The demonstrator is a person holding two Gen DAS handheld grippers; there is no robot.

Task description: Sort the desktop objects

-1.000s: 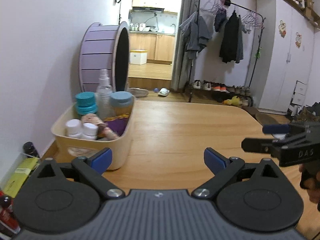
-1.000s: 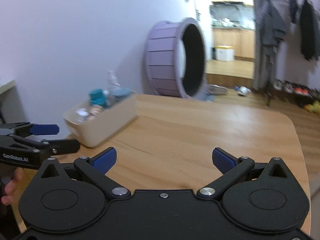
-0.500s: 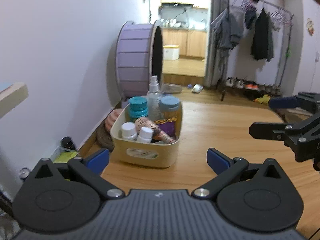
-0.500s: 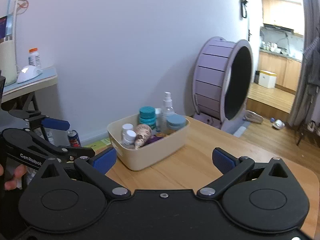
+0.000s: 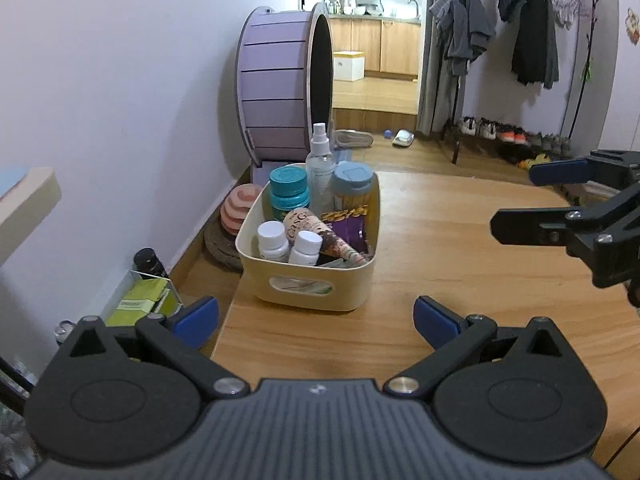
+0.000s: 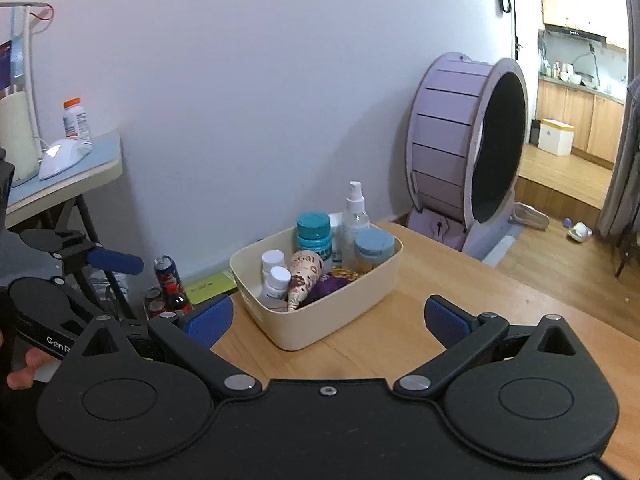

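A cream basket (image 5: 280,294) stands at the left edge of the wooden table (image 5: 460,264). It holds two white-capped bottles (image 5: 273,240), a teal-capped jar (image 5: 289,194), a clear spray bottle (image 5: 320,168), a blue-lidded jar (image 5: 352,186), a patterned cone and purple packets. It also shows in the right wrist view (image 6: 340,320). My left gripper (image 5: 316,318) is open and empty, a short way in front of the basket. My right gripper (image 6: 328,316) is open and empty, to the basket's right, and shows in the left wrist view (image 5: 532,198).
A purple cat wheel (image 5: 280,84) stands on the floor behind the table. Cans and a green box (image 5: 140,300) lie on the floor at the left. A side table (image 6: 80,164) with a mouse and bottle is at the far left. A clothes rack (image 5: 520,40) stands beyond.
Both grippers have pulled back and swung left, so the basket now sits centred ahead of each. Both stay open and empty.
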